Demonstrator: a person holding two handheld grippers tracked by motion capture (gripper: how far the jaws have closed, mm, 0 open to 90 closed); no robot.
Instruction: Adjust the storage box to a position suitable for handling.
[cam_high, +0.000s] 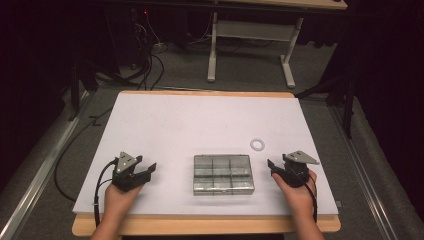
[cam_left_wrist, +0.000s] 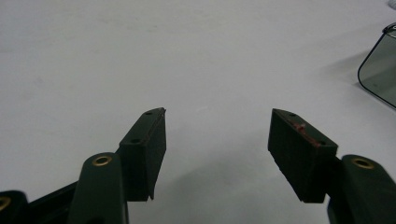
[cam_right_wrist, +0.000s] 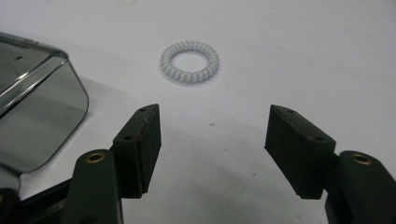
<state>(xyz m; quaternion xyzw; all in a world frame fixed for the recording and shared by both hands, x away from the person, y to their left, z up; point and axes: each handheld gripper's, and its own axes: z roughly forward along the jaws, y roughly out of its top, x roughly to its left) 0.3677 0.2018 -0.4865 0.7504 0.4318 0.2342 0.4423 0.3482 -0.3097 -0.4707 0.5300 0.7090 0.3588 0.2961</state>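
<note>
Both jaws spread, gripping nothing: left gripper (cam_high: 142, 171) near the white tabletop's (cam_high: 200, 120) front-left corner, right gripper (cam_high: 278, 167) front-right, flanking a clear compartmented plastic box (cam_high: 223, 174); a white spiral hair tie (cam_high: 257, 144) lies just beyond

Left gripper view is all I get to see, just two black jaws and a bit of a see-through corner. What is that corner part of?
Observer: A clear box with a closed lid and six compartments, lying between the left gripper and the right gripper.
Operator: Is there anything else on the table?
Observer: Yes, a small white coiled ring, like a spiral hair tie, lies flat on the white table beyond the box's far right corner.
Operator: Is the other gripper holding it?
Observer: No. The right gripper's jaws stand open with nothing between them, and the ring lies ahead of them, untouched.
</note>
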